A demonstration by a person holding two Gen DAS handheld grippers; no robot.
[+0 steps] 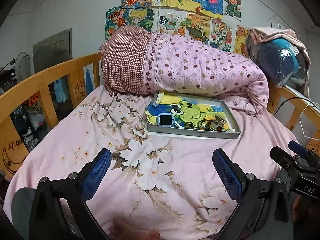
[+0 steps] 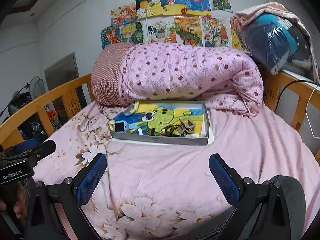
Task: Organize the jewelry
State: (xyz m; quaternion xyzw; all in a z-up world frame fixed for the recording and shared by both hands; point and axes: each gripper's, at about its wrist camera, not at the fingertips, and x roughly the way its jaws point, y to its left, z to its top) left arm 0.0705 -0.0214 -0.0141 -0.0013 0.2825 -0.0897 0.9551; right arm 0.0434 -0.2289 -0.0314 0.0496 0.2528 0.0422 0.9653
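Observation:
A shallow grey box (image 1: 192, 134) (image 2: 160, 139) lies on the pink flowered bedsheet, lined with a green cartoon drawing. Inside it, a light blue watch (image 1: 164, 120) (image 2: 122, 128) rests at the left, and a tangled pile of dark and gold jewelry (image 1: 208, 124) (image 2: 180, 130) sits at the right. My left gripper (image 1: 162, 160) hovers open over the sheet, well short of the box. My right gripper (image 2: 158, 164) is also open, nearer than the box and holding nothing. Each gripper shows at the edge of the other's view.
A rolled pink dotted quilt (image 1: 190, 68) (image 2: 180, 72) lies right behind the box. Wooden bed rails (image 1: 46, 80) (image 2: 290, 84) fence both sides. A plastic-wrapped blue bundle (image 1: 280, 60) sits at the back right. A cable (image 2: 288, 88) hangs over the right rail. Drawings cover the wall.

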